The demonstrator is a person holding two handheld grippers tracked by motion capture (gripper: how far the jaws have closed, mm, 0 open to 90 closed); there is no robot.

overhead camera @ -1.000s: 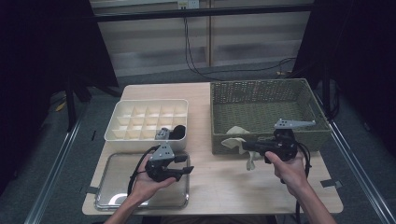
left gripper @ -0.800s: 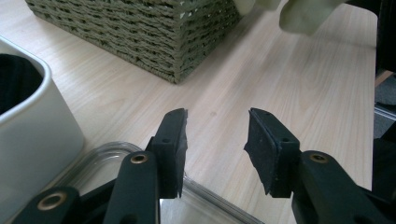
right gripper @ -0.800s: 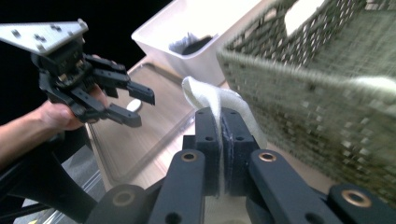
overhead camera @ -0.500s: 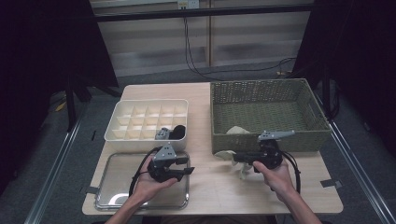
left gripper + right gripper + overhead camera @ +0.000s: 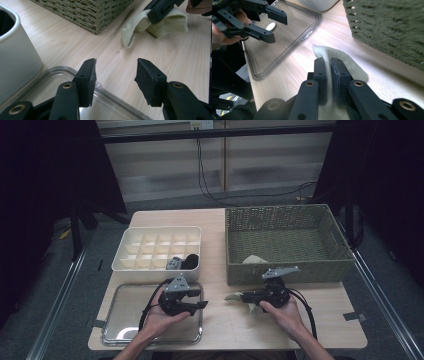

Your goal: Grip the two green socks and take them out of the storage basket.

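The pale green sock (image 5: 342, 65) is what I am working on; it lies on the tabletop (image 5: 220, 320) just near of the woven basket (image 5: 285, 242), toward the right, one end trailing left over the wood; my right gripper (image 5: 329, 65) has its jaws pinched narrow on the cloth, a fold of it showing between the pads, though they have just been easing open a little with the sock between them; I judge it is being set down here, though the grip has not fully let go

My left gripper (image 5: 115, 75) holds nothing; its jaws stand about half wide and have just opened a touch further, with bare wood between them; it hovers over the right edge of the clear tray (image 5: 120, 320) at the near left, pointing toward the sock, near it but apart from it

Far of the tray sits the white divider box (image 5: 157, 265), with a dark item (image 5: 191, 261) and a grey one (image 5: 173, 264) already in its near right cells; another pale piece (image 5: 255, 260) lies inside the basket at its near edge

So, as I read it: some pieces sorted, this sock out of the basket; folding or placing it is left, and one more piece waits
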